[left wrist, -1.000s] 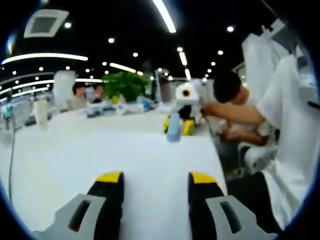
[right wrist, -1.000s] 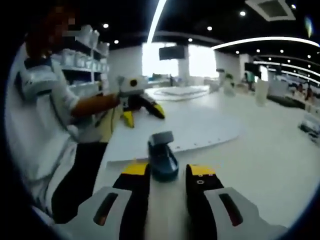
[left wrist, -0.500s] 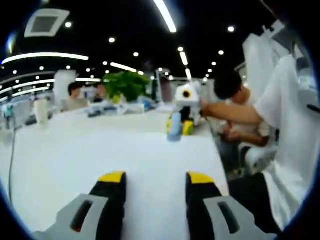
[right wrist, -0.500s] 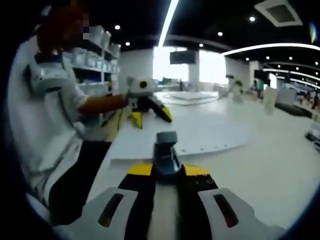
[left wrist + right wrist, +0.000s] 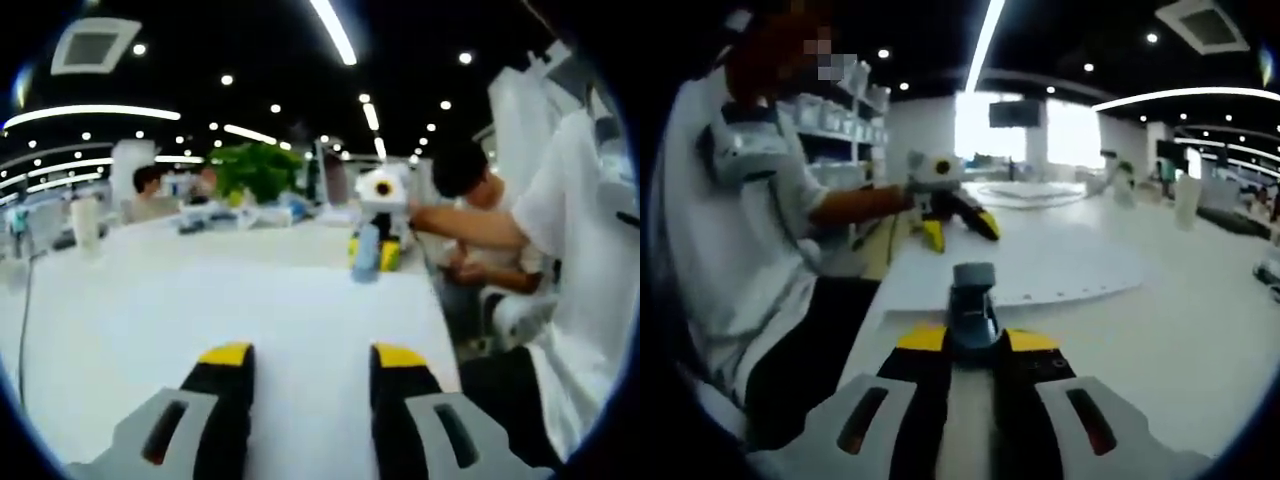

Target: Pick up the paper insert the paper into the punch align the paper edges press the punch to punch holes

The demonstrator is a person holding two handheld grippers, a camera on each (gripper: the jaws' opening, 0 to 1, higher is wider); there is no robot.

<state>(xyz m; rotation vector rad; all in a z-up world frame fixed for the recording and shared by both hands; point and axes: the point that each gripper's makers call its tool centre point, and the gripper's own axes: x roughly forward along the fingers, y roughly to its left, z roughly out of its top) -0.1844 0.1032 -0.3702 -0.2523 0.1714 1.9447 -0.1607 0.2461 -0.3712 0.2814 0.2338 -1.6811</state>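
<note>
1. Right gripper view: the right gripper (image 5: 975,340) has its yellow-tipped jaws closed on the rear of the blue punch (image 5: 973,300), which lies between them and points forward over the white table (image 5: 1160,330).
2. Right gripper view: the paper (image 5: 1040,265), a white sheet with a row of small holes along its near edge, lies flat on the table just beyond the punch. Whether the punch touches the sheet cannot be told.
3. Right gripper view: the left gripper (image 5: 958,215) hovers over the far left part of the paper, held by a person in a white shirt (image 5: 735,210).
4. Left gripper view: the left gripper's jaws stand apart, holding nothing, above the sheet.
5. Left gripper view: across the sheet, the right gripper appears with the punch at its tips; a green plant (image 5: 255,170) and seated people (image 5: 150,190) sit behind.
</note>
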